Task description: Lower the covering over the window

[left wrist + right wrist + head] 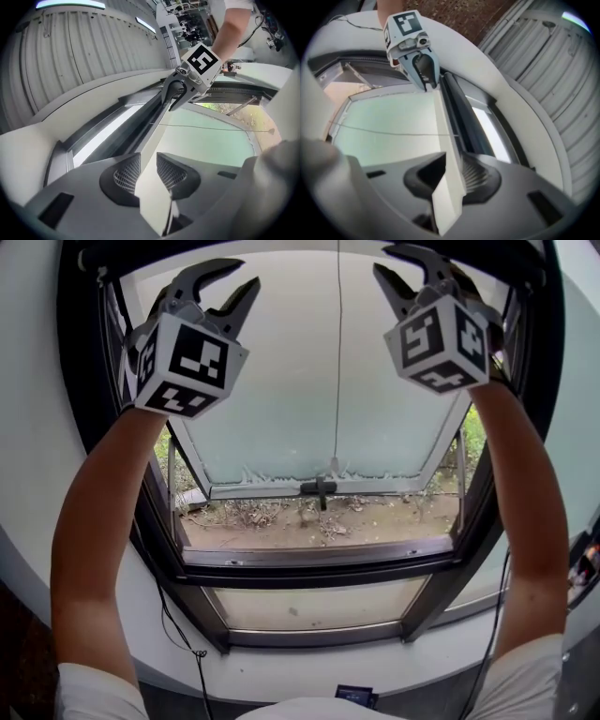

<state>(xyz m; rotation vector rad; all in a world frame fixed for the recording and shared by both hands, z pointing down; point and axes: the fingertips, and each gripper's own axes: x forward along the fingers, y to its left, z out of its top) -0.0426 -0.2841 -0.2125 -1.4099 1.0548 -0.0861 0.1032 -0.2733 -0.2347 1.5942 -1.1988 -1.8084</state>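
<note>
Head view toward window (pixel 281 409), gripper views close

Dark-framed tilting window (pixel 319 563), pale curved wall (pixel 37 427), ribbed ceiling (pixel 70 51) with strip lights (pixel 70 4), leaf-strewn ledge (pixel 281 521) outside

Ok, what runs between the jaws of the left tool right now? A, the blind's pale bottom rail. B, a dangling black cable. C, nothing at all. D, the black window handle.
A: the left gripper view shows the blind's pale bottom rail running lengthwise between the jaws of the left tool.
</note>
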